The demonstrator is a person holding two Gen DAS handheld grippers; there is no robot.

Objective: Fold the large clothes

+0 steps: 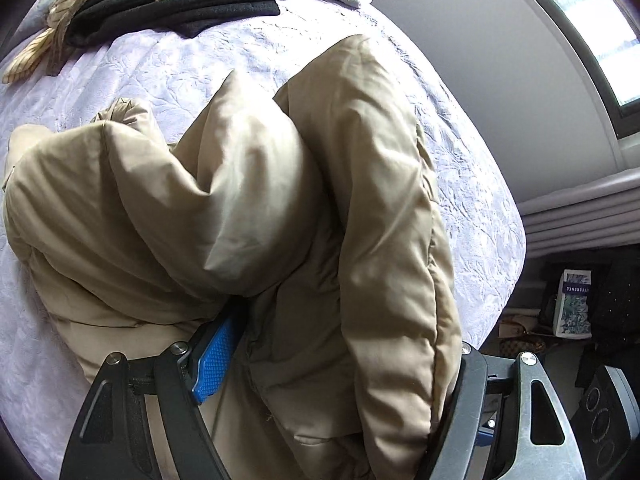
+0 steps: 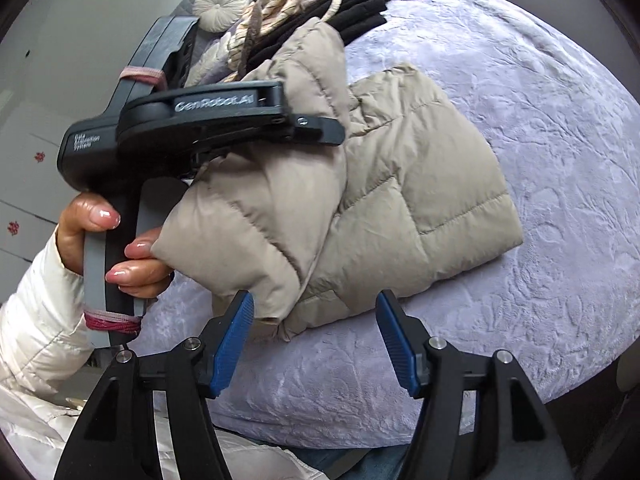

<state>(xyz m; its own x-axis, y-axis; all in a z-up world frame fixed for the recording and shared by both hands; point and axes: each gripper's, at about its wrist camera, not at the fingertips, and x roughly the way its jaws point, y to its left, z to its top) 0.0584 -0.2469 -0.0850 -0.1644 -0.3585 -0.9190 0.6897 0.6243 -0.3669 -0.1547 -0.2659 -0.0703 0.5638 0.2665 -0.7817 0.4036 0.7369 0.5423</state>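
A beige puffer jacket (image 1: 260, 184) lies bunched and partly folded on the lavender bedspread (image 1: 120, 80). My left gripper (image 1: 336, 376) stands wide around a thick fold of it. One blue pad (image 1: 212, 360) shows bare beside the fabric; the other finger is hidden behind the fold. In the right wrist view the jacket (image 2: 420, 184) lies mid-bed, and a hand (image 2: 132, 256) holds the left gripper's handle, its upper finger (image 2: 316, 130) resting across the jacket. My right gripper (image 2: 316, 356) hangs open above the bedspread (image 2: 540, 120), just short of the jacket's near corner, nothing between its pads.
A pile of black clothes with a beige patterned scarf (image 1: 180, 0) lies at the bed's far end, next to a round cushion (image 2: 220, 0). Beyond the bed's right edge are a radiator (image 1: 580, 216), a book (image 1: 572, 300) and a speaker (image 1: 604, 412). A white sleeve (image 2: 32, 340) is lower left.
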